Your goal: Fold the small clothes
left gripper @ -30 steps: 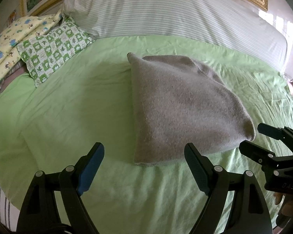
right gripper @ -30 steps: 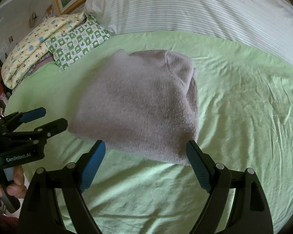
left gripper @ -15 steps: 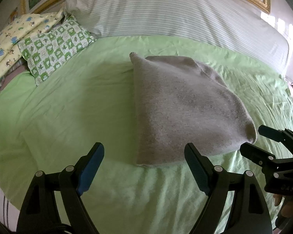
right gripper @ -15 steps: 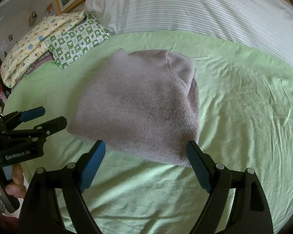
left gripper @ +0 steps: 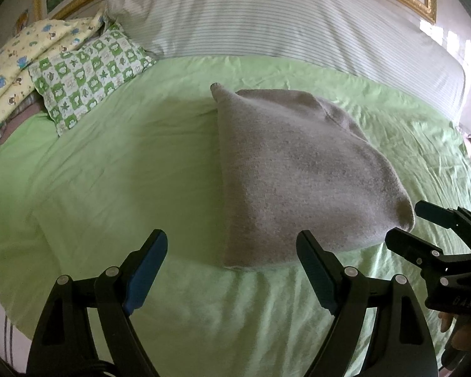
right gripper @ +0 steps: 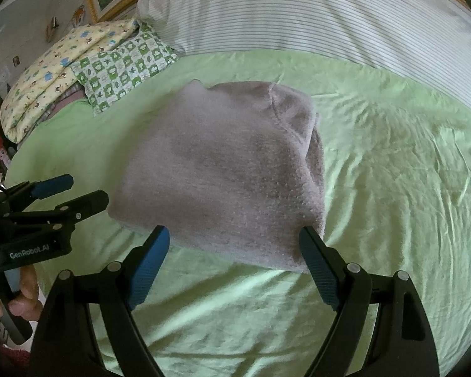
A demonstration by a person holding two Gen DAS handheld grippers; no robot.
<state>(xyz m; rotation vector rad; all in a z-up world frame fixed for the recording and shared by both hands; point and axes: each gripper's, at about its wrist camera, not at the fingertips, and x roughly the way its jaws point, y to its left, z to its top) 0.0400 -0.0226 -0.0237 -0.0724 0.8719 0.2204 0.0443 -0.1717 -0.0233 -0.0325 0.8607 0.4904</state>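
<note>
A grey fleece garment (left gripper: 298, 172) lies folded into a rough square on the green sheet (left gripper: 125, 172), a seam showing along its right side (right gripper: 229, 163). My left gripper (left gripper: 230, 235) hovers open just short of the garment's near left corner, with nothing between its blue pads. At the near right corner my right gripper (right gripper: 234, 231) is open too, above the near edge and holding nothing. Each gripper shows in the other's view, the right gripper (left gripper: 406, 224) beside the near right corner and the left gripper (right gripper: 86, 190) beside the near left corner, both with jaws apart.
A large white striped bolster (left gripper: 267, 15) runs along the back of the bed. A green chequered pillow (left gripper: 88, 72) and a yellow patterned quilt (left gripper: 15, 53) sit at the back left. A hand (right gripper: 25, 301) holds the left gripper's handle.
</note>
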